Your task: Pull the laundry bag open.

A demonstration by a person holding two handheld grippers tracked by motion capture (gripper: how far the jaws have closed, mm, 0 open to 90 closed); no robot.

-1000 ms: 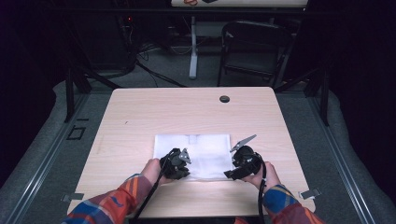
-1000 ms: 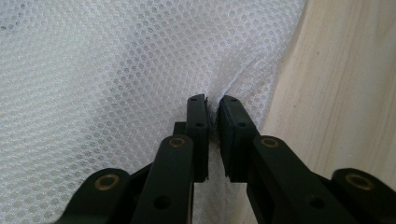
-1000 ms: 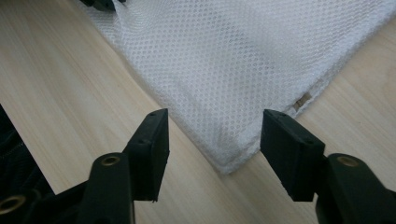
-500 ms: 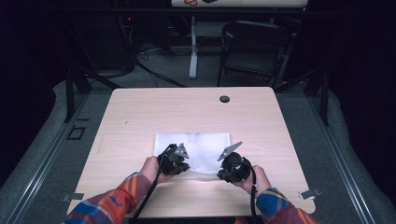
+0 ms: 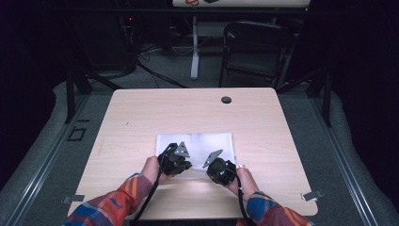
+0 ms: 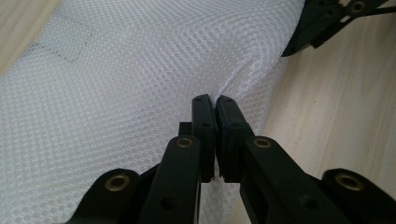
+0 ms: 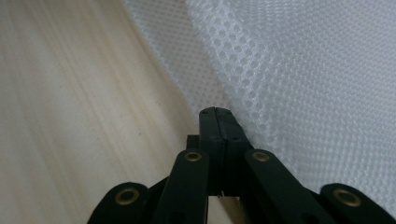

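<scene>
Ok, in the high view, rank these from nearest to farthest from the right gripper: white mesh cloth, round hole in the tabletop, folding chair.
1. White mesh cloth, right at the right gripper, on the near table.
2. Round hole, near the table's far edge.
3. Folding chair, on the floor beyond the table.

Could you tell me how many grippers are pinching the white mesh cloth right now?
2: the left gripper and the right gripper, both on the white mesh cloth at its near edge.
</scene>
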